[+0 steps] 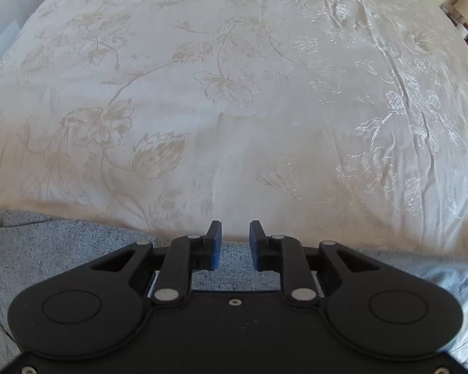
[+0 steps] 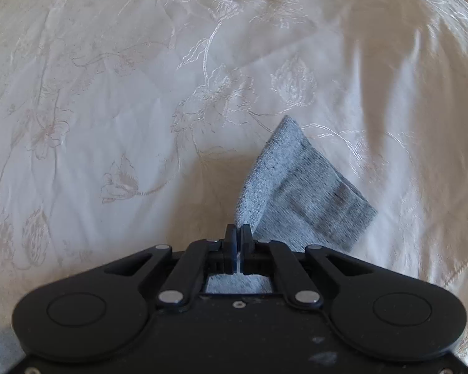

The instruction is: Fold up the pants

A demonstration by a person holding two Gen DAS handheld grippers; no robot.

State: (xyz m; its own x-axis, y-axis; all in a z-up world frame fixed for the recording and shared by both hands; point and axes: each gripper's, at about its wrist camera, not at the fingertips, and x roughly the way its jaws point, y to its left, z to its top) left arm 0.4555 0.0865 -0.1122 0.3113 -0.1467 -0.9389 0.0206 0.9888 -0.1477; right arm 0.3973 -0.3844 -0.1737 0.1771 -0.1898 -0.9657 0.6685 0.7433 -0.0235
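I see the right gripper (image 2: 237, 233) with its fingers pinched together on a corner of the grey pants (image 2: 299, 193); the cloth rises from the fingers and hangs folded over the cream floral bedspread (image 2: 109, 93). My left gripper (image 1: 235, 243) holds its fingers narrowly apart with nothing between them, above the edge of the pants (image 1: 62, 249), which lie along the near side of the bedspread (image 1: 234, 93).

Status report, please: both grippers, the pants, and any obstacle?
Right hand-held gripper shut on pants, leg end lifted off bedspread. Left hand-held gripper open, nothing between its jaws, above pants. No obstacle seen.
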